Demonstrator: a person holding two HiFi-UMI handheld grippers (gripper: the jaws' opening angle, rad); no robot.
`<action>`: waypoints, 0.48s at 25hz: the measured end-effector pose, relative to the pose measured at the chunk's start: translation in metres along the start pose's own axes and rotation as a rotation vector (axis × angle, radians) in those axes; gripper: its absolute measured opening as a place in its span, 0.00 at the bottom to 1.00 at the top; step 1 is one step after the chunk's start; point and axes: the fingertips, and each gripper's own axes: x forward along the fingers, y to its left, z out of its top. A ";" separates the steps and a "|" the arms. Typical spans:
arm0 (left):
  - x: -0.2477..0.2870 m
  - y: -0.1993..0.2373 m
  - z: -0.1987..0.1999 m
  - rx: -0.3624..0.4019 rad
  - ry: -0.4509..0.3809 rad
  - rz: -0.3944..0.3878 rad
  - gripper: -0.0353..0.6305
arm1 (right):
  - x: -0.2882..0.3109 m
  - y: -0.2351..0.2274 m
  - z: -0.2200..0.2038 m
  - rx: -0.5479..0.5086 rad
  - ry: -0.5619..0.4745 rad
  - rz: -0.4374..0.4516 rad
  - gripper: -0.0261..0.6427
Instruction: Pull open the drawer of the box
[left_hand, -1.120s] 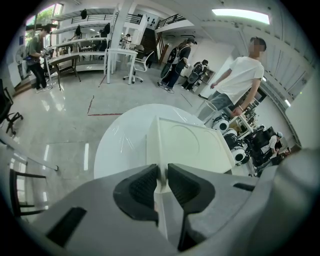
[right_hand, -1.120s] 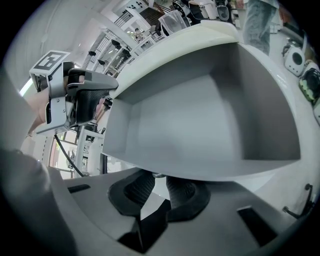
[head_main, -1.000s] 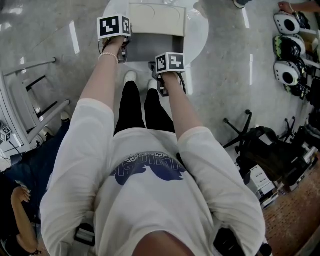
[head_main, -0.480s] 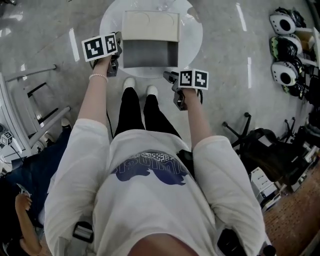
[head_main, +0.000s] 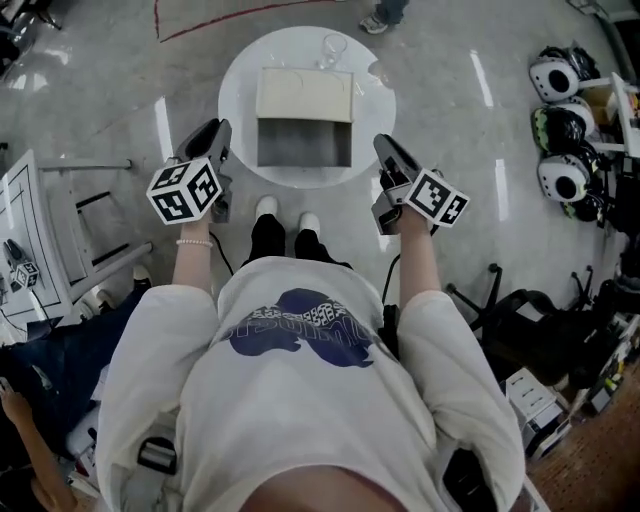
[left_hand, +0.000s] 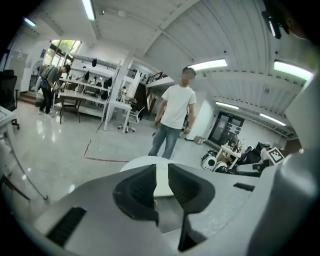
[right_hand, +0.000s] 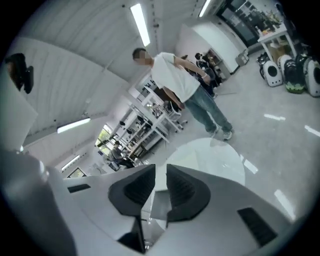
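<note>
Drawer of the cream box is standing pulled out toward the person, its grey inside showing. Box and drawer are both sitting on the round white bench, the box toward the far side. In the head view the left claw is hovering beside the bench's left edge, apart from the drawer, its jaws standing a narrow gap apart and gripping nothing. The right claw is hovering beside the bench's right edge, likewise clear of the drawer. Its jaws have just been closing and are now showing only a slim gap, with nothing between them. Beyond the bench a person in a white shirt and jeans is standing on the glossy floor.
</note>
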 end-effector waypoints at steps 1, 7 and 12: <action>-0.009 -0.009 0.007 0.015 -0.041 -0.006 0.17 | -0.003 0.011 0.012 -0.030 -0.050 0.021 0.13; -0.046 -0.058 0.044 0.123 -0.230 -0.022 0.11 | -0.022 0.059 0.066 -0.332 -0.269 -0.020 0.07; -0.057 -0.082 0.056 0.249 -0.285 -0.016 0.07 | -0.030 0.095 0.086 -0.563 -0.353 -0.061 0.04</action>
